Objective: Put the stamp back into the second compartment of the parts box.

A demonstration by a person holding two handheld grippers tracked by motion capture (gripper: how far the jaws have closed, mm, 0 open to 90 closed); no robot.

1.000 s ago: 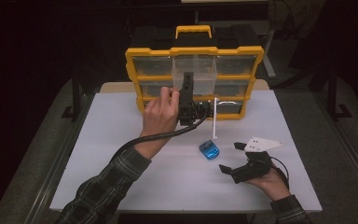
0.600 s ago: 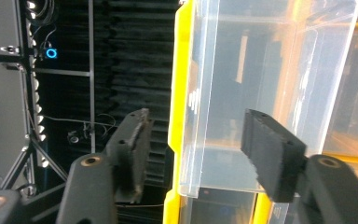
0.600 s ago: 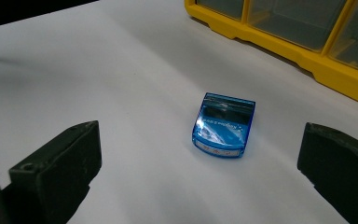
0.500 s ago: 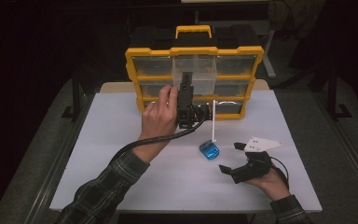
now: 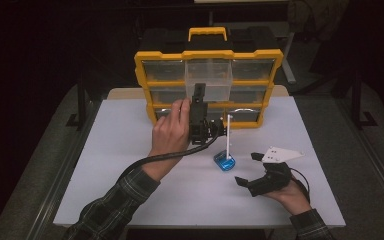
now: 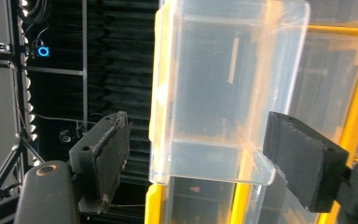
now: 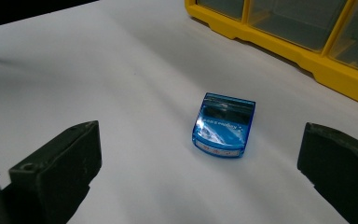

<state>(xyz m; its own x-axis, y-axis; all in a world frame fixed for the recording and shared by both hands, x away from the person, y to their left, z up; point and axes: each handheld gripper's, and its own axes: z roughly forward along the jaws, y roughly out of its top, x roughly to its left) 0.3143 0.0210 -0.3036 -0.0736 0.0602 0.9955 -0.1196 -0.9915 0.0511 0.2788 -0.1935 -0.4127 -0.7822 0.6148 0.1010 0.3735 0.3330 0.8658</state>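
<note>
Left gripper view: my left gripper (image 6: 193,163) has just been opening, its jaws released either side of the clear drawer (image 6: 223,88) at centre frame. My right gripper (image 7: 196,177) gapes, released, below the blue card reader (image 7: 223,125).

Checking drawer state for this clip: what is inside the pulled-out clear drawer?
The clear drawer looks empty: through its walls only the yellow organizer behind shows. Its floor near the front lip is blurred in the left gripper view, so something small and flat there cannot be ruled out.

clear drawer (image 6: 223,93) top cut off, blue case (image 7: 223,123) label unreadable
</note>
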